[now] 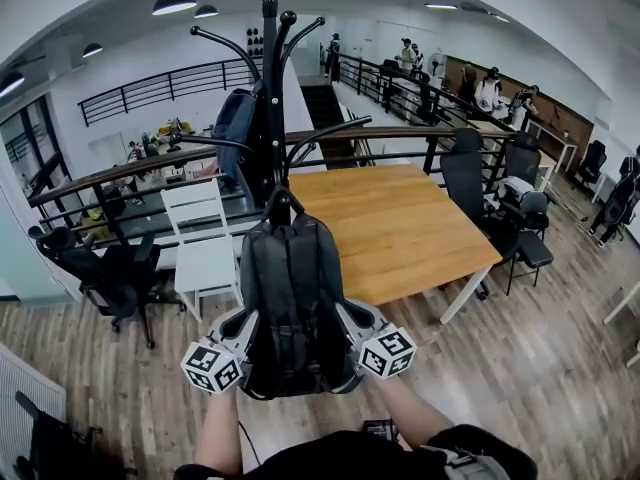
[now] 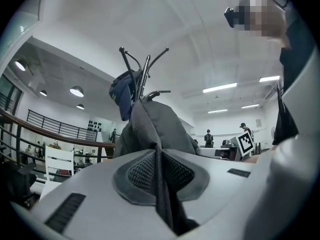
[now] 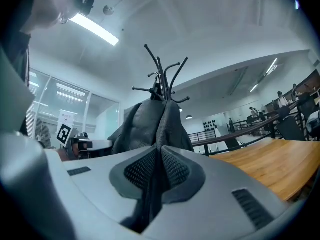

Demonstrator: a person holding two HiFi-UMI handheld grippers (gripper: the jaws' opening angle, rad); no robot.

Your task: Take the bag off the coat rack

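Dark grey fabric backpack (image 1: pixel 292 298) is upright, directly in front of the pole of the black metal coat rack (image 1: pixel 270 88); its top loop sits against the pole, and whether it rests on a hook cannot be determined.

Left gripper (image 1: pixel 247 320) is at the backpack's lower left side; in the left gripper view its jaws (image 2: pixel 157 156) are drawn narrow, the mesh pads pressed on a fold of the grey fabric (image 2: pixel 160 129) that runs up between them.

Right gripper (image 1: pixel 350 320) is at the lower right side; in the right gripper view its jaws (image 3: pixel 160 156) are likewise nearly closed, clamped on a fold of the same bag (image 3: pixel 150 121).

Both grippers point roughly level toward the rack; the person's bare forearms extend from the bottom edge of the head view.

A dark blue bag (image 1: pixel 236 126) hangs on a higher arm of the rack, left of the pole.

Behind the rack: a rectangular wooden table (image 1: pixel 400 228) to the right; a white slatted chair (image 1: pixel 205 238) to the left; black office chairs on both sides; wood-plank floor below.
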